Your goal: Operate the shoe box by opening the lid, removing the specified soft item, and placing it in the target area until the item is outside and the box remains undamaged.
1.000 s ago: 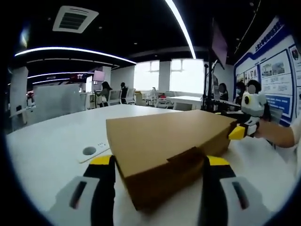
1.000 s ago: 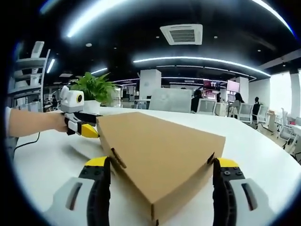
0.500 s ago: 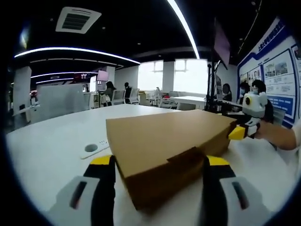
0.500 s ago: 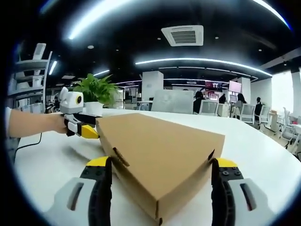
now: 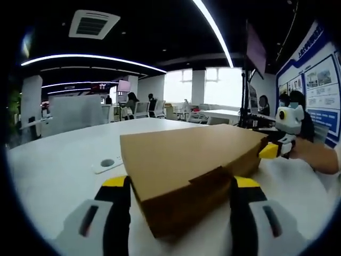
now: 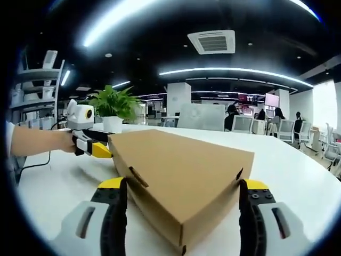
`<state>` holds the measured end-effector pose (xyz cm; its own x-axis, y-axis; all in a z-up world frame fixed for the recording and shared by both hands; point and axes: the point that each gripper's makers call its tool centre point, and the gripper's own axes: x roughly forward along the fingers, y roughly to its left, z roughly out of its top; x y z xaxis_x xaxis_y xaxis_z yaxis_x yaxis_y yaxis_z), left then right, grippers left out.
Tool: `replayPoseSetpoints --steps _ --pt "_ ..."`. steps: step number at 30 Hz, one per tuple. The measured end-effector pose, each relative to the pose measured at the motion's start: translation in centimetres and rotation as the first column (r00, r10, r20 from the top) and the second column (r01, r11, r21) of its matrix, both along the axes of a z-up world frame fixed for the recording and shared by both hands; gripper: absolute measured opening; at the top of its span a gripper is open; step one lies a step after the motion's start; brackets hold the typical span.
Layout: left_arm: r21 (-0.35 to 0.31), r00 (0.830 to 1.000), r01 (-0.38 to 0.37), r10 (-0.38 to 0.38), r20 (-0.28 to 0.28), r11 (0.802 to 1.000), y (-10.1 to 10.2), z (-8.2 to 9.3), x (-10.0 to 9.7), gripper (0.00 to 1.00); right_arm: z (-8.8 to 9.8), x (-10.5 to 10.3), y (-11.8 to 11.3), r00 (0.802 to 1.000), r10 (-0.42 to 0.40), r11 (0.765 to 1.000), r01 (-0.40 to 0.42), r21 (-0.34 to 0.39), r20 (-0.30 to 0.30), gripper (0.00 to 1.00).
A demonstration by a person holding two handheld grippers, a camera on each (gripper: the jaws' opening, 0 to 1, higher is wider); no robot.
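Note:
A closed brown cardboard shoe box (image 5: 186,154) sits with one corner between the jaws of my left gripper (image 5: 180,184), which press on its two sides. The lid is down and its front tab (image 5: 210,176) shows. At the box's far end, the other gripper's yellow tip (image 5: 269,150) touches the box. In the right gripper view the same box (image 6: 181,160) has its opposite corner clamped by my right gripper (image 6: 181,186). The left gripper (image 6: 96,148), held by a hand (image 6: 37,141), grips the far corner. No soft item shows.
The white table (image 5: 58,165) carries a flush power socket panel (image 5: 108,163) left of the box. A potted plant (image 6: 113,104) stands behind the left gripper. Office desks and chairs (image 6: 242,124) lie further back, with a poster wall (image 5: 319,80) at right.
The box stays fixed between both pairs of jaws while the background slides slightly, so box and grippers have moved together a little. The lid is still shut.

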<state>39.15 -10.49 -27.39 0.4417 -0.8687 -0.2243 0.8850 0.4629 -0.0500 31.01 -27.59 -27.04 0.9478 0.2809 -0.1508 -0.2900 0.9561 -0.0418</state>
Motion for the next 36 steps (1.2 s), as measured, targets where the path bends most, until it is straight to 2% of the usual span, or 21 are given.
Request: replayPoseSetpoints --steps 11,14,19,28,36 --pt "0.013 0.999 -0.037 0.037 -0.005 0.999 0.4 0.1 -1.2 0.78 0.0 -0.2 0.2 1.0 0.029 1.0 -0.029 0.006 -0.011 0.87" --pt "-0.009 0.999 -0.053 0.053 0.004 0.999 0.6 0.0 -1.7 0.77 -0.1 -0.5 0.3 0.999 0.025 1.0 -0.025 0.013 -0.025 0.86" --pt "-0.016 0.997 -0.078 0.078 0.006 0.997 0.7 0.1 -2.4 0.77 -0.1 -1.1 0.4 0.999 0.037 0.999 -0.037 0.028 -0.002 0.84" --pt "-0.006 0.991 -0.135 0.135 0.003 0.991 1.0 0.1 -4.1 0.77 -0.1 -2.2 0.7 0.998 0.063 0.998 -0.063 0.026 -0.018 0.81" --pt "-0.029 0.987 -0.157 0.158 0.012 0.987 1.2 0.1 -4.4 0.77 -0.1 -2.0 0.6 0.997 0.082 0.996 -0.082 0.031 -0.001 0.82"
